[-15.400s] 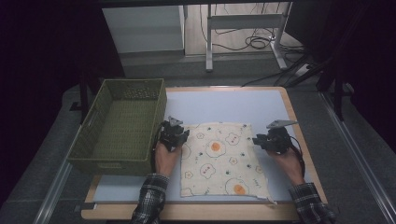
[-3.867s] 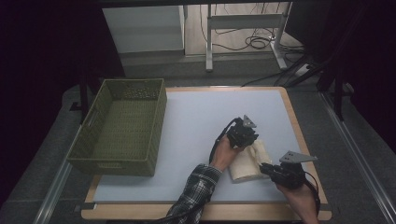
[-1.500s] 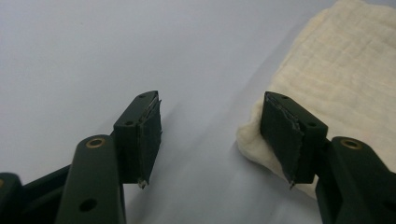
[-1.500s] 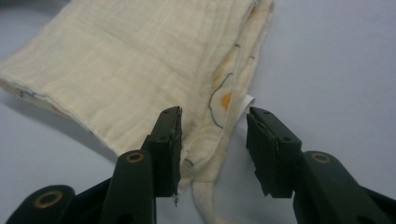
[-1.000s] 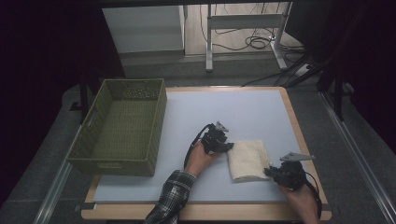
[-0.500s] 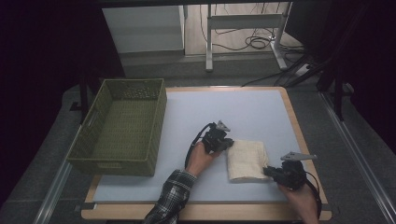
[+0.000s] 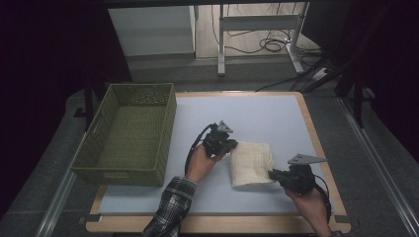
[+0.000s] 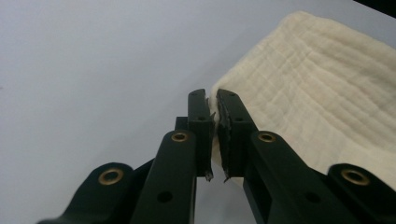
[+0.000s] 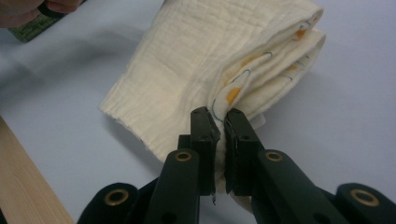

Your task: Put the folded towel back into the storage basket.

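while both pairs of jaws are sitting nearly closed, each one is pinching fabric of the folded cream cloth [image 7: 252, 163]. left gripper [image 8: 213, 100]: in the left gripper view its two black jaws are clamping a thin edge of the cloth [image 8: 322, 88], with the cloth showing in the narrow gap between them and spreading off to the right. in the high view the left gripper [image 7: 232, 146] is touching the cloth's upper-left corner, a hand [image 7: 201, 162] wrapping its body and a plaid sleeve [image 7: 170, 210] trailing toward the bottom edge. right gripper [image 9: 217, 114]: in the right gripper view it is biting the open, layered edge of the cloth [image 9: 187, 60], where orange and dark printed marks are peeking out between the folds. in the high view the right gripper [image 7: 271, 173] is meeting the cloth's lower-right corner, with its grey three-cornered plate on top. the cloth is lying folded into a compact rectangle on the pale blue-grey table surface [image 7: 247, 113], right of centre and between the two grippers. a green woven basket [image 7: 99, 153] is standing well apart on the left of the table. a light wooden border [image 7: 316, 133] is framing the surface.
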### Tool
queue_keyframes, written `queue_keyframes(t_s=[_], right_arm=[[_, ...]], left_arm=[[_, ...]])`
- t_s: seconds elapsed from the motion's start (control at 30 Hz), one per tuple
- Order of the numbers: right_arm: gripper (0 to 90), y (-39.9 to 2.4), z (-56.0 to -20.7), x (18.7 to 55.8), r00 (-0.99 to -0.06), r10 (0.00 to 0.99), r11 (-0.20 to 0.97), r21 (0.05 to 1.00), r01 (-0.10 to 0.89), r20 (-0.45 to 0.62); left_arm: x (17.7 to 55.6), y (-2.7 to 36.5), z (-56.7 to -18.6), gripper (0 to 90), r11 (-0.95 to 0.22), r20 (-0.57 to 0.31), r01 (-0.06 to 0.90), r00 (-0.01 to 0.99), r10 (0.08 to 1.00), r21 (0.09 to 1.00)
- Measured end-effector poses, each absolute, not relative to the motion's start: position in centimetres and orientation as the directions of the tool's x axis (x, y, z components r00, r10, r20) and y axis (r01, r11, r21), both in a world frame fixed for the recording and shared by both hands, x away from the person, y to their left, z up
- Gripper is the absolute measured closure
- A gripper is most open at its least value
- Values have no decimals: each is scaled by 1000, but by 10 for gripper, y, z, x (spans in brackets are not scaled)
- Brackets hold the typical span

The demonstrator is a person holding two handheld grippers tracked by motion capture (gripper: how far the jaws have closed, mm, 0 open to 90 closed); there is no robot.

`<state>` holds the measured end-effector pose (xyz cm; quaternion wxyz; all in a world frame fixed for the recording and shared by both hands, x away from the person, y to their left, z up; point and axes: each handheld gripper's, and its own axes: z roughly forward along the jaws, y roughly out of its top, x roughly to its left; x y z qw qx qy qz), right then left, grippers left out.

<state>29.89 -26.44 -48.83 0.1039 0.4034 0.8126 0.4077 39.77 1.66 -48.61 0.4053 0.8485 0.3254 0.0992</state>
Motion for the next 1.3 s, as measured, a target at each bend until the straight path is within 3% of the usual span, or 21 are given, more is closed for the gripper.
queue_keyframes(t_s=[1.3], right_arm=[[832,-178,-440,345,-756,636,373,798,474,152]], left_arm=[[397,110,-406,838,-486,96,458,647,756,744]])
